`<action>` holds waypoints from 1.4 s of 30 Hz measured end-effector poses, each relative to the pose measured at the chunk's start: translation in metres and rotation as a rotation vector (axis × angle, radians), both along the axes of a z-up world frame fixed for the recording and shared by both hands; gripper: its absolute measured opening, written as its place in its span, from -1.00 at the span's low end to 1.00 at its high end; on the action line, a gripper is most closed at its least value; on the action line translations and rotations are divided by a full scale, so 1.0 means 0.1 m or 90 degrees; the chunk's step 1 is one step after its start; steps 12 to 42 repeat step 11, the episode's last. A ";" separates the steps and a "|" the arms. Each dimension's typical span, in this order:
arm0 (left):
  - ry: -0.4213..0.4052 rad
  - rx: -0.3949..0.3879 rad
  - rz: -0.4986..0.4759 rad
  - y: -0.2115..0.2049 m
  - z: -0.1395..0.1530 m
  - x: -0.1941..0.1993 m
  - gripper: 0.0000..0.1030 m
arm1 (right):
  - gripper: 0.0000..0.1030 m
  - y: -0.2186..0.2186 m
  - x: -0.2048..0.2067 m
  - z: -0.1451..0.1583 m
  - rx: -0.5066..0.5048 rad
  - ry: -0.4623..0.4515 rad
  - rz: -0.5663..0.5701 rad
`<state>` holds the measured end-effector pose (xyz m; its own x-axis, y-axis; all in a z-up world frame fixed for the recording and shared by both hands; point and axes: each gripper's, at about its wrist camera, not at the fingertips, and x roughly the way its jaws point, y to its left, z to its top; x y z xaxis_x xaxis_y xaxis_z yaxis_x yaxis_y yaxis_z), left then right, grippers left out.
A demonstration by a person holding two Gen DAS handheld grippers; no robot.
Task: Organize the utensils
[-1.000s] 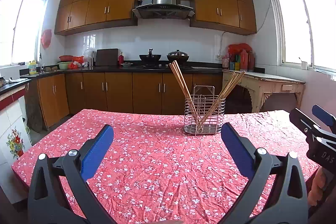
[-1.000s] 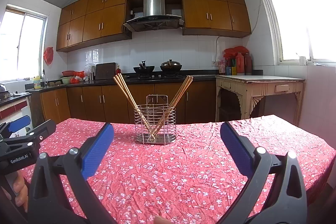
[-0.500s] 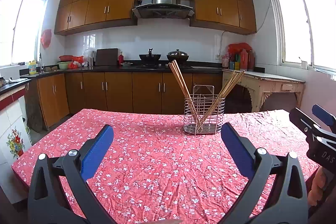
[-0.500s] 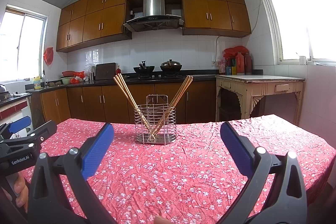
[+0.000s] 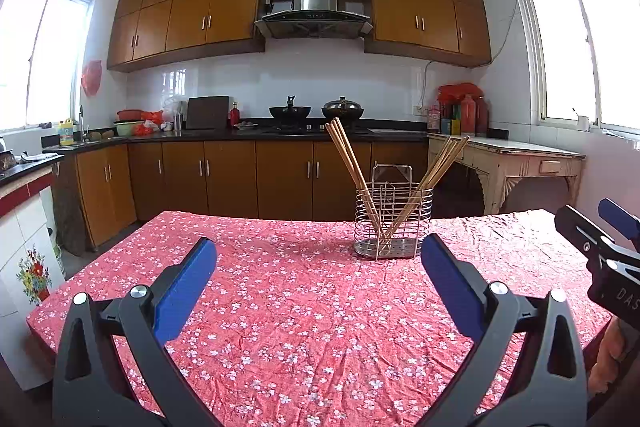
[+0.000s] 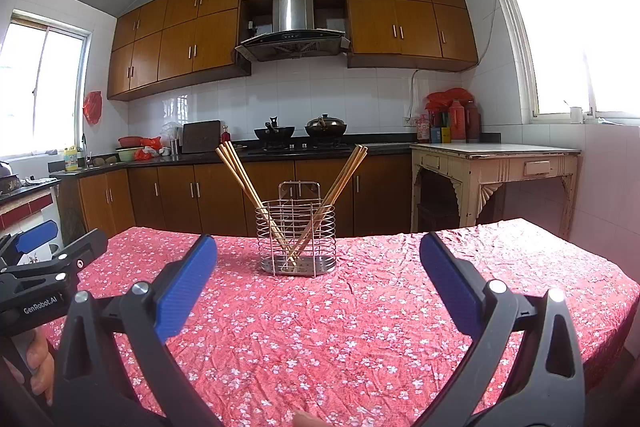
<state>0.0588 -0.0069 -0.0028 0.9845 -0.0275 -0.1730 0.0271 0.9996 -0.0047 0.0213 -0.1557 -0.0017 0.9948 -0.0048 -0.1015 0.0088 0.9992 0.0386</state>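
A wire utensil holder (image 5: pixel 393 227) (image 6: pixel 296 239) stands upright toward the far side of the table, on the red flowered cloth (image 5: pixel 304 307) (image 6: pixel 340 315). Several wooden chopsticks (image 5: pixel 348 159) (image 6: pixel 240 179) lean out of it in two bundles, one to the left and one to the right. My left gripper (image 5: pixel 318 255) is open and holds nothing, well short of the holder. My right gripper (image 6: pixel 318 255) is open too, also empty, with the holder straight ahead between its blue pads. Each gripper shows at the edge of the other's view.
Behind the table run wooden cabinets and a dark counter (image 5: pixel 256 137) with two pots on the stove. A cream side table (image 5: pixel 508 155) (image 6: pixel 496 157) stands at the right wall. A hand (image 6: pixel 38 367) grips the left tool's handle.
Nothing has visibly moved beyond a very slight drift of the left wrist view; both grippers stay open and still.
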 end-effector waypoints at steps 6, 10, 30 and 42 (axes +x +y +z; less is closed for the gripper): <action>0.004 -0.003 -0.002 0.00 0.00 0.00 0.96 | 0.92 0.00 0.00 0.00 0.000 0.000 0.000; 0.007 -0.006 -0.006 0.01 0.00 0.01 0.96 | 0.92 0.00 0.00 0.00 0.000 0.000 0.000; 0.007 -0.007 -0.006 0.01 0.00 0.01 0.96 | 0.92 0.01 -0.01 0.00 0.001 -0.001 0.000; 0.007 -0.007 -0.006 0.01 0.00 0.01 0.96 | 0.92 0.01 -0.01 0.00 0.001 -0.001 0.000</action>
